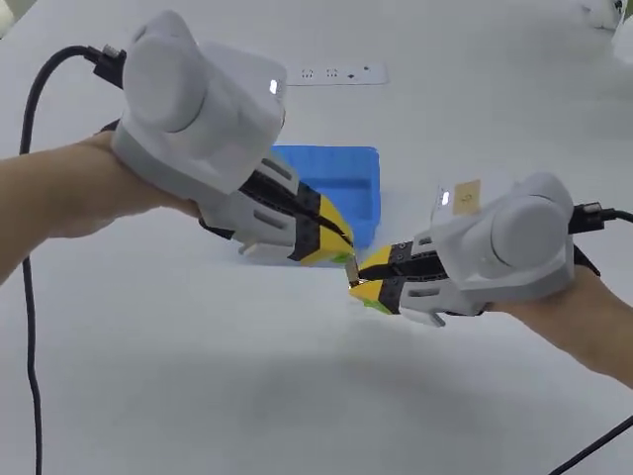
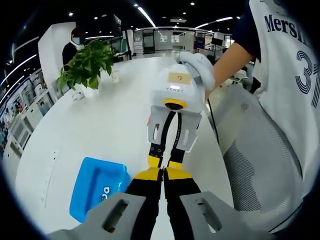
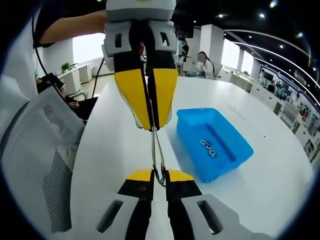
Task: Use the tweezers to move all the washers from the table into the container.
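Both grippers meet tip to tip over the white table. My left gripper point(image 1: 341, 252) point(image 2: 163, 176) point(image 3: 150, 125) is shut on the upper part of thin metal tweezers point(image 3: 156, 150). My right gripper point(image 1: 361, 277) point(image 2: 164, 164) point(image 3: 160, 176) faces it, shut on the tweezers' lower tips. What lies between those tips is hidden. The blue container point(image 1: 346, 163) point(image 2: 90, 185) point(image 3: 220, 167) sits just behind the jaws, and several washers point(image 3: 209, 146) point(image 2: 103, 192) lie in it.
A white power strip point(image 1: 331, 74) lies on the table beyond the container. A black cable point(image 1: 30, 109) trails from the left gripper. A grey mesh chair point(image 2: 250, 165) point(image 3: 35, 150) stands at the table's near edge. A potted plant point(image 2: 87, 62) stands at the far end.
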A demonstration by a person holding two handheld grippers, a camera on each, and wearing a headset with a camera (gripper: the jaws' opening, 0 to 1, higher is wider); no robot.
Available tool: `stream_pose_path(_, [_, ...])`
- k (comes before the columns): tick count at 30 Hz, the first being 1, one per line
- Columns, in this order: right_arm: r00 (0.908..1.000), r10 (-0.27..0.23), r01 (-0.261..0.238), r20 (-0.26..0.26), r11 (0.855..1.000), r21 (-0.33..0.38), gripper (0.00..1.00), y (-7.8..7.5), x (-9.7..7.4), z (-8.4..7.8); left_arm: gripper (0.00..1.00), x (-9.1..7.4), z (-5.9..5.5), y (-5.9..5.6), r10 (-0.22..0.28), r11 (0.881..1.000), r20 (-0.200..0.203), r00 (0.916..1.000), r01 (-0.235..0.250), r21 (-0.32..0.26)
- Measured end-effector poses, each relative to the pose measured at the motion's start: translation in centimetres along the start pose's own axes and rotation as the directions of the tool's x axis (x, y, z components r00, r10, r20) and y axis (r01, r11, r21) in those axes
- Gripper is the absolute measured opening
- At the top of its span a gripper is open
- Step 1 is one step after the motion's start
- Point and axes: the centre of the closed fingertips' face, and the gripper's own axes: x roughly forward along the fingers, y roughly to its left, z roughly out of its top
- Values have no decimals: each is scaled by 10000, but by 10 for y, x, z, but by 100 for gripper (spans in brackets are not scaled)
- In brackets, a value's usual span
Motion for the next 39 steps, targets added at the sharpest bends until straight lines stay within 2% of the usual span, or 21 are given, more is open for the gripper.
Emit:
stream_pose_path(6, [9999, -25, 28, 113, 9995, -316, 10, -1, 0, 17, 6, -14, 5, 1, 287, 9994, -43, 9996, -286, 190])
stream_pose_path(13, [9989, -16, 42, 477, 9986, -537, 10, -7, -4, 38, 6, -34, 15, 8, 520, 9972, -22, 9986, -518, 537])
stream_pose_path(18, [9979, -187, 239, 622, 9962, -832, 10, -16, -7, 53, 6, -44, 21, 15, 617, 9947, -38, 9981, -612, 825])
stream_pose_path(25, [9955, -432, 523, 844, 9926, -1098, 10, -35, -5, 73, 6, -57, 28, 33, 822, 9889, -214, 9964, -789, 1257])
stream_pose_path(26, [9952, -466, 562, 856, 9920, -1134, 10, -38, -4, 75, 6, -58, 26, 40, 851, 9881, -236, 9961, -814, 1306])
stream_pose_path(29, [9943, -550, 652, 909, 9914, -1137, 10, -45, -2, 79, 6, -60, 26, 50, 907, 9859, -286, 9955, -857, 1438])
stream_pose_path(33, [9948, -587, 680, 832, 9912, -1137, 10, -56, 2, 77, 6, -59, 23, 66, 964, 9842, -352, 9947, -899, 1524])
stream_pose_path(37, [9958, -578, 661, 707, 9904, -1212, 10, -67, 6, 73, 6, -53, 20, 74, 910, 9847, -311, 9954, -853, 1521])
stream_pose_path(39, [9961, -598, 670, 655, 9912, -1145, 10, -74, 11, 69, 6, -49, 16, 81, 936, 9849, -338, 9950, -875, 1490])
